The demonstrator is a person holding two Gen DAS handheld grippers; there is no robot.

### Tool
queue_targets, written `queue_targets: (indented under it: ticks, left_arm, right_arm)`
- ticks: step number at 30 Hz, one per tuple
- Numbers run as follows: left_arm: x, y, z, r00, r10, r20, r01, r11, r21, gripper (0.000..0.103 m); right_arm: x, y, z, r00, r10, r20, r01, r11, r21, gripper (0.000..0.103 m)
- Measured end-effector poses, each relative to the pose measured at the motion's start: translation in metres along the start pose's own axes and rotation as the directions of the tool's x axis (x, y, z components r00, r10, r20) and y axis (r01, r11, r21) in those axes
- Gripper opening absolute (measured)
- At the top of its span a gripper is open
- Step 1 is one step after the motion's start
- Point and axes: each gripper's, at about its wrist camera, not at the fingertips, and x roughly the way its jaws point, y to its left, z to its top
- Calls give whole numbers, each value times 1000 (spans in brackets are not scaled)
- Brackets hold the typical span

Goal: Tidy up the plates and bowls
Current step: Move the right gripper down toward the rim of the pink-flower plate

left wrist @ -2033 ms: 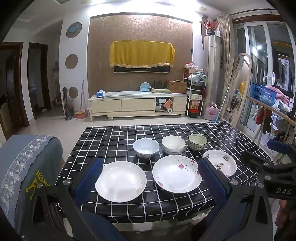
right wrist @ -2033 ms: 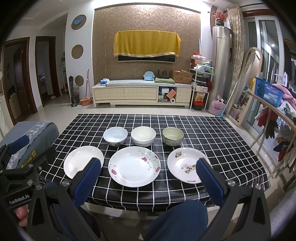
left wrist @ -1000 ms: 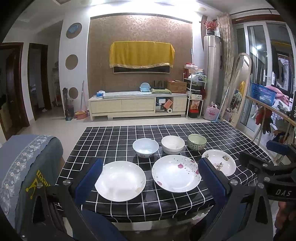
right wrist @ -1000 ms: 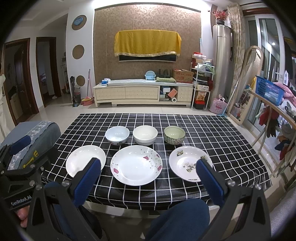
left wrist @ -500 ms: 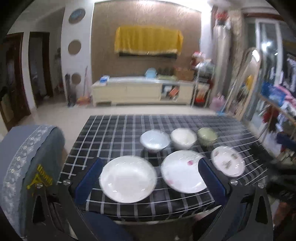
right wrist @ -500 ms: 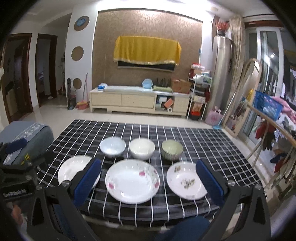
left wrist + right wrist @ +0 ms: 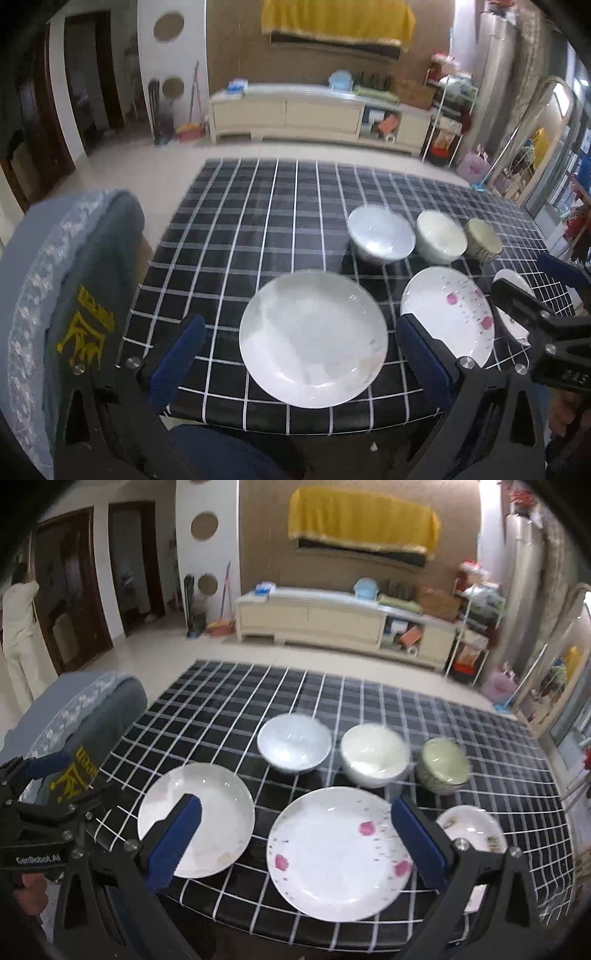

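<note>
Left gripper [image 7: 301,363], right gripper [image 7: 308,845]: both spread wide, empty.

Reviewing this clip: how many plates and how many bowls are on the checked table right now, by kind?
Plates: 3. Plain white plate, pink-flowered plate, small patterned plate.
Bowls: 3. Pale blue bowl, cream bowl, green patterned bowl.
Total: 6 dishes, none stacked.

Motion blur smears the pale blue, cream and green-patterned ceramic bowls [image 7: 364,755] in the right wrist view, so their rim patterns cannot be read. The small floral white plate [image 7: 513,306] is half hidden behind the black right gripper frame [image 7: 543,325] in the left wrist view. In the right wrist view a blue finger pad [image 7: 175,843] covers part of the plain white round plate [image 7: 210,812].
</note>
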Motion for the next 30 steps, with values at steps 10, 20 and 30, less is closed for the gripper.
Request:
queue_targets:
  ticks: [10, 20, 30]
  left_arm:
    - [75, 38, -10, 986, 17, -165, -33, 995, -95, 66]
    - [130, 68, -23, 958, 10, -287, -55, 987, -151, 54]
    - [152, 69, -36, 938, -8, -348, -48, 987, -151, 26]
  right_arm:
    - [94, 29, 3, 972, 109, -207, -120, 992, -39, 95]
    - [163, 39, -8, 916, 159, -368, -176, 984, -11, 68]
    - [188, 46, -17, 888, 157, -433, -191, 981, -34, 43]
